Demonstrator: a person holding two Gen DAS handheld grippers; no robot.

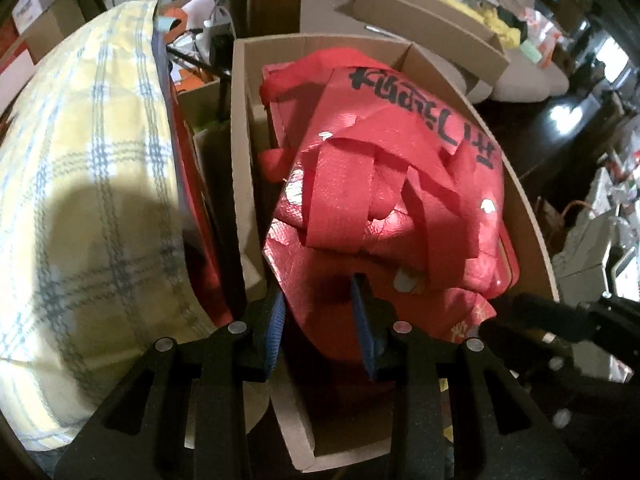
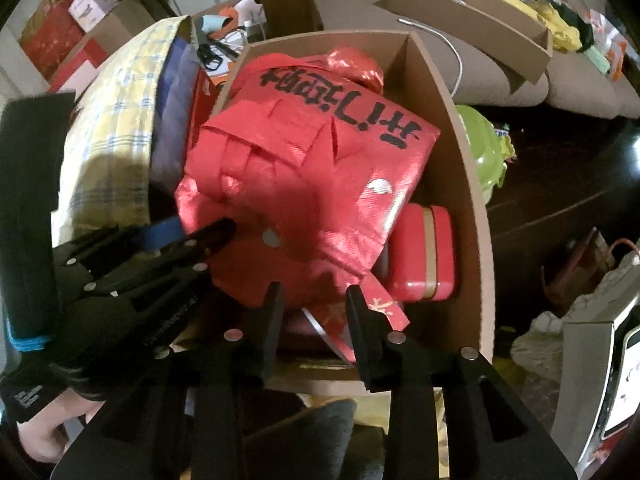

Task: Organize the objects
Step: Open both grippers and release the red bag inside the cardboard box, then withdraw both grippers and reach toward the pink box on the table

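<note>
Two grippers point down into the open brown cardboard box [image 1: 240, 152], the landmark for what follows. Nearest, the left gripper [image 1: 318, 316] has its blue-padded fingers [image 1: 276, 320] narrowly apart with the near edge of the crumpled red woven bag with black handwriting [image 1: 380, 184] between them; I cannot tell if the pads press it. The right gripper [image 2: 314, 312] stands the same way at the box's near wall, its jaws narrowly apart around a red paper strip with gold marks [image 2: 384, 308], which seems loose between them.

The bag fills most of the box and bulges above its rim. A red rounded case with a tan band [image 2: 424, 256] lies under its right side.

To do this step well, I judge both hands should press the bag down evenly, tuck its loose straps inside, and release only when it sits below the rim.

Left of the box leans a yellow checked pillow [image 1: 88, 200]. Behind the box, a second cardboard box [image 1: 424, 36] rests on a beige sofa [image 2: 520, 84].
</note>
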